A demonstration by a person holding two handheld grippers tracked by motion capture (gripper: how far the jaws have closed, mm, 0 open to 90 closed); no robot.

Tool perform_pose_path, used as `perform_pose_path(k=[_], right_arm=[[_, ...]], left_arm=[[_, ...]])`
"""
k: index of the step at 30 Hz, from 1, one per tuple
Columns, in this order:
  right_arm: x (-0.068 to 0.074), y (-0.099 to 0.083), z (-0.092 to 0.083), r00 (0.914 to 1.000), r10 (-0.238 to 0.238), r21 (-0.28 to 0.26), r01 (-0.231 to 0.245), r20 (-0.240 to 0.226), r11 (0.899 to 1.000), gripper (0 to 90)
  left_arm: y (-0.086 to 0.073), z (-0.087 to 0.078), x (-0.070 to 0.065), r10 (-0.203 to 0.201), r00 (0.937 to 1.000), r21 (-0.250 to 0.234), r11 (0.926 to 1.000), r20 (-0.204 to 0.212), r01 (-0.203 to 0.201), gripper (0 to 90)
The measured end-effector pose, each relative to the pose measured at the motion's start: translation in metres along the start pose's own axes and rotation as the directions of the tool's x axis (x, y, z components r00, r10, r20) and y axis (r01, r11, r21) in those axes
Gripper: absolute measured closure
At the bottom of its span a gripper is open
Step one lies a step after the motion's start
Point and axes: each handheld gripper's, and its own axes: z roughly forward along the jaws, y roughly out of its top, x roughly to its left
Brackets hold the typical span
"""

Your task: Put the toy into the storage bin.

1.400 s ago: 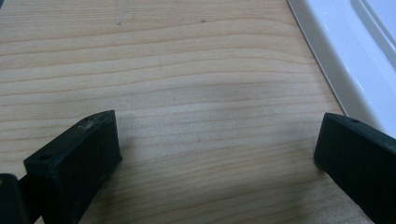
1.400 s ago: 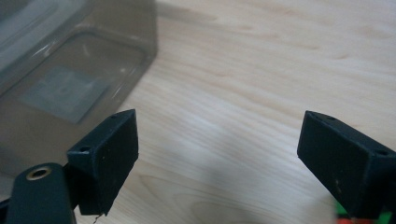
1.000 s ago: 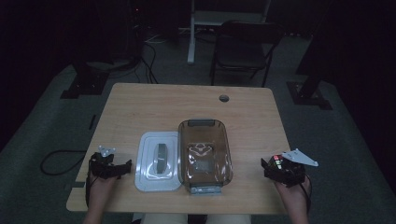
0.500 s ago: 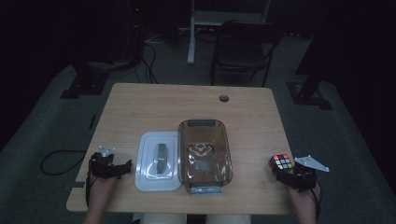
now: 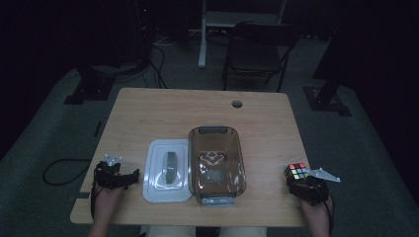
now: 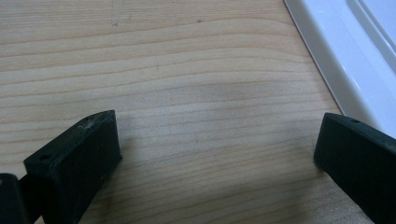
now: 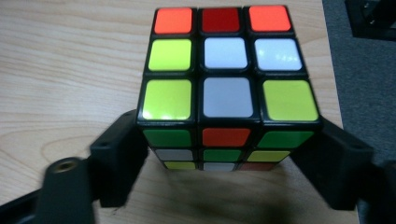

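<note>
Cube [image 7: 226, 84] underside hidden between jaws

Wooden worktop [image 5: 148, 113] with three things on it

A white lid [image 5: 167, 169] lies near 7 o'clock, a brown clear container [image 5: 216, 165] just beside it at 6, a colour cube [image 5: 296, 171] at the 4 o'clock edge; a round hole [image 5: 237, 104] sits near 1.
</note>
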Motion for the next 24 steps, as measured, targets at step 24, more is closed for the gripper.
perform_pose_path(k=[24], right_arm=[[0.0034,0.0017,-0.0003,0.9991,-0.040,0.021,0.041,-0.015,0.999,34.0]], left_arm=[[0.0000,0.0000,-0.0001,0.000,1.0000,0.000,1.0000,0.000,0.000,1.1]])
